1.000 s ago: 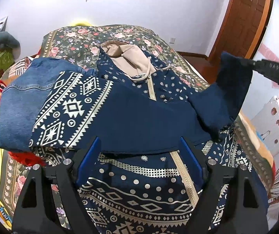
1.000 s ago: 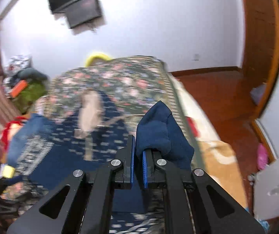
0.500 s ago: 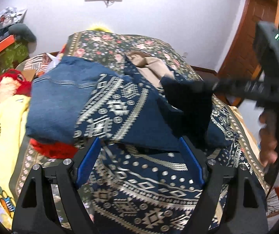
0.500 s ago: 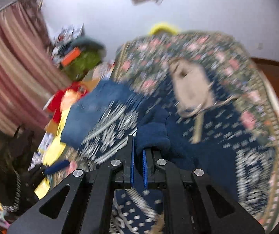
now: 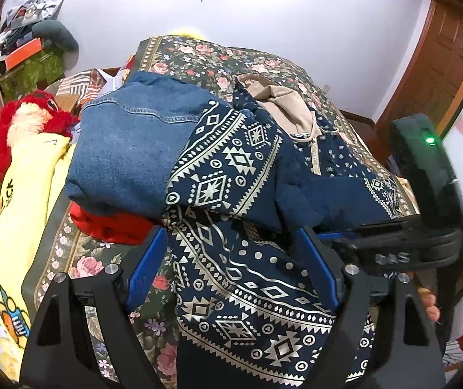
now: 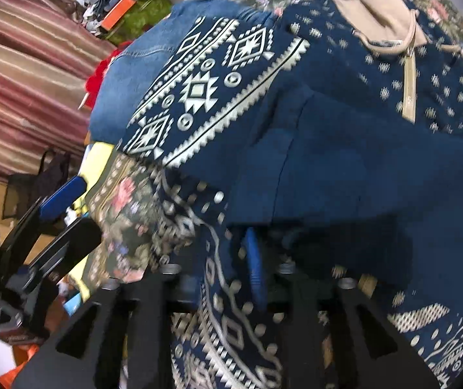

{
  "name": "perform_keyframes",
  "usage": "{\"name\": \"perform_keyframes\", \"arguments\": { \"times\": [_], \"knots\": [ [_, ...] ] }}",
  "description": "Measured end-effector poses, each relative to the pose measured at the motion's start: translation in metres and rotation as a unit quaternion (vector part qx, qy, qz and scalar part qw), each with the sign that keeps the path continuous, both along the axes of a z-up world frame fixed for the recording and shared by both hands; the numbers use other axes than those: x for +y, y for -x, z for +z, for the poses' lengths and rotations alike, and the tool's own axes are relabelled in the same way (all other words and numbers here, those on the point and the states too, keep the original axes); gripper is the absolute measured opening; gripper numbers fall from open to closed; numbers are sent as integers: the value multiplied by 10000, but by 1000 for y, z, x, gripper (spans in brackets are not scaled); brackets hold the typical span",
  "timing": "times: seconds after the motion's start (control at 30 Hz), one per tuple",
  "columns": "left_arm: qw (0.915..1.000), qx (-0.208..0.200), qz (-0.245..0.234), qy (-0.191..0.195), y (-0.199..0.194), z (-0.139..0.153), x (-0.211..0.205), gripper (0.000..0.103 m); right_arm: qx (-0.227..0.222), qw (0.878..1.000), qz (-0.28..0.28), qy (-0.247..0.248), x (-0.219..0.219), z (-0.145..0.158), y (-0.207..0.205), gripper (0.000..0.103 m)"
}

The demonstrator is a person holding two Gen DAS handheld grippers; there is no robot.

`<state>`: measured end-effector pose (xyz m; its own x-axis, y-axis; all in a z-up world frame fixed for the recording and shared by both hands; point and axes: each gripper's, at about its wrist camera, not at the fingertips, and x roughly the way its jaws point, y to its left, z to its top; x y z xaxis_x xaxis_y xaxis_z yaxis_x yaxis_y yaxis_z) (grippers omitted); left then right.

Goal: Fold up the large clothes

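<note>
A navy hoodie (image 5: 263, 259) with cream geometric print and a beige hood (image 5: 283, 100) lies on the bed. Both sleeves are folded across its chest; the patterned left sleeve (image 5: 225, 168) and the plain navy right sleeve (image 5: 322, 194) overlap. My left gripper (image 5: 231, 265) is open and empty above the hoodie's lower part. My right gripper (image 6: 254, 256) sits low against the right sleeve (image 6: 344, 168), with cloth over its fingers, so its grip is hidden. It also shows from the side in the left wrist view (image 5: 409, 236).
Folded blue jeans (image 5: 134, 142) lie on the floral bedspread (image 5: 205, 58) to the left, over something red. A red plush toy (image 5: 27, 123) and a yellow cushion (image 5: 24, 214) lie at the bed's left edge. A wooden door (image 5: 438, 74) stands at the right.
My right gripper carried the right sleeve leftwards across the hoodie and lowered it onto the chest. My left gripper stayed open and shifted a little.
</note>
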<state>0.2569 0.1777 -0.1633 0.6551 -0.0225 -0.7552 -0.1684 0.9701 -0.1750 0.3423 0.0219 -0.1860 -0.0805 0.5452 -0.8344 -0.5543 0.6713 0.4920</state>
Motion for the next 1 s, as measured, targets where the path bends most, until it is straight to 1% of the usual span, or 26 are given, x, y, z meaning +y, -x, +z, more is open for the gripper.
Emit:
{"name": "perform_keyframes", "arguments": {
  "times": [0.03, 0.1, 0.17, 0.23, 0.3, 0.33, 0.37, 0.47, 0.53, 0.63, 0.67, 0.77, 0.87, 0.93, 1.0],
  "knots": [
    [10000, -11, -42, -48, -1, 1, -3, 81, -116, 9999, 19, -11, -6, 6, 3, 42],
    [9998, -17, -133, -148, -4, 2, -10, 81, -324, 9995, 47, 23, -19, 15, 7, 42],
    [9994, -5, -221, -281, -9, 2, -19, 81, -505, 9987, -41, 29, -41, 25, 6, 42],
    [9986, 33, -300, -425, -14, 1, -27, 81, -701, 9971, -258, 118, -63, 31, 2, 43],
    [9974, 78, -415, -584, -20, -1, -38, 81, -1041, 9925, -531, 357, -84, 37, -2, 45],
    [9967, 101, -485, -649, -23, -2, -44, 81, -1174, 9899, -644, 460, -94, 38, -5, 49],
    [9956, 134, -578, -721, -27, -4, -51, 81, -1269, 9876, -756, 537, -104, 40, -8, 54],
    [9914, 209, -862, -961, -37, -13, -69, 81, -1439, 9785, -1219, 840, -142, 39, -25, 55],
    [9869, 308, -1014, -1217, -46, -21, -81, 82, -1435, 9735, -1481, 987, -158, 36, -31, 55],
    [9758, 494, -1199, -1763, -59, -37, -96, 82, -1287, 9683, -1868, 1044, -192, 24, -41, 55],
    [9706, 563, -1234, -1986, -63, -44, -101, 82, -1212, 9670, -1988, 1030, -203, 19, -43, 55],
    [9595, 687, -1318, -2395, -71, -57, -109, 82, -1011, 9619, -2310, 1059, -224, 3, -47, 55],
    [9405, 664, -1337, -3052, -80, -71, -117, 82, -705, 9574, -2585, 1078, -237, -16, -52, 55],
    [9369, 585, -1326, -3182, -85, -74, -118, 81, -621, 9565, -2642, 1067, -241, -24, -52, 55],
    [9368, 504, -1278, -3217, -89, -75, -116, 81, -621, 9564, -2629, 1112, -239, -28, -51, 55]
  ]
}}
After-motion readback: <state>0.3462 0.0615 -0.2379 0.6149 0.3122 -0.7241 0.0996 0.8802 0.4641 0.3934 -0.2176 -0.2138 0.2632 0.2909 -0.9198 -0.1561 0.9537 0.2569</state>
